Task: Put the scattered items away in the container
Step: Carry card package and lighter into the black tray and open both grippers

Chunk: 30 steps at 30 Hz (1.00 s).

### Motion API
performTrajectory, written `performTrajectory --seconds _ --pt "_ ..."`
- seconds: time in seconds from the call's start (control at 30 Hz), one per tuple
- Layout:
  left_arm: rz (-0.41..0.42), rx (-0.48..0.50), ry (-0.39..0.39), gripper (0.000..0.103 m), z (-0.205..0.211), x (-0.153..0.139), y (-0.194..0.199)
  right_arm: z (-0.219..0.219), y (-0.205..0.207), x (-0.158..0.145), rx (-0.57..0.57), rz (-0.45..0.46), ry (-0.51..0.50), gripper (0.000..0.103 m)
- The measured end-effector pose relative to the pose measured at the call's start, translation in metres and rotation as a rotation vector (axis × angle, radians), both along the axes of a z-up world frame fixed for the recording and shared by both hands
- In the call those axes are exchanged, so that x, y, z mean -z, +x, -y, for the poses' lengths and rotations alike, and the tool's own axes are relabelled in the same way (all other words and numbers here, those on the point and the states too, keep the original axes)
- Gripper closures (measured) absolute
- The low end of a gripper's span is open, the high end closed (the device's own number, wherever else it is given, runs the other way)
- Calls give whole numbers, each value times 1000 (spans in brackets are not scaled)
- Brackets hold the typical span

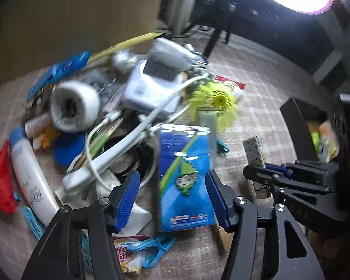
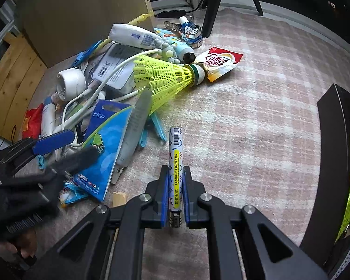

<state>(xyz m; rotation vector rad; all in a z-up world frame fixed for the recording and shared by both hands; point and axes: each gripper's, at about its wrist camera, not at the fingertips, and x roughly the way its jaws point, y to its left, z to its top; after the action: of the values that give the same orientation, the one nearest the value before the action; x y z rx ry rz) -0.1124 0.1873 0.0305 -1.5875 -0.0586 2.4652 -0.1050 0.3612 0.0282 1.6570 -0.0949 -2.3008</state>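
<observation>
pinching a lighter, straddling a blue card

gripping a slim patterned lighter between its blue pads, the right gripper is holding it upright over the pink checked rug. the left gripper is standing spread wide on either side of a blue carded pack, pads not pressing it. crowding behind the pack are a yellow shuttlecock, white cables, a tape roll and a white tube. the black container is sitting at the right edge, well apart from the pile. only the right wrist view is showing the lighter's label and a coffee sachet clearly; the left view is blurring.
</observation>
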Motion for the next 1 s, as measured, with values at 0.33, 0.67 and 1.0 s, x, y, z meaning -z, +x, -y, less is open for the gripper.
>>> performTrajectory --seconds 0.33,0.67,1.0 --pt "10 42 -113 50 -27 15 -7 8 1 -3 10 -5 -12 92" --pt "-35 -4 5 50 -7 -21 3 -8 5 -32 42 -53 -54 92" --pt "-116 134 121 50 -68 -80 18 -99 26 -76 190 -157 -69 92"
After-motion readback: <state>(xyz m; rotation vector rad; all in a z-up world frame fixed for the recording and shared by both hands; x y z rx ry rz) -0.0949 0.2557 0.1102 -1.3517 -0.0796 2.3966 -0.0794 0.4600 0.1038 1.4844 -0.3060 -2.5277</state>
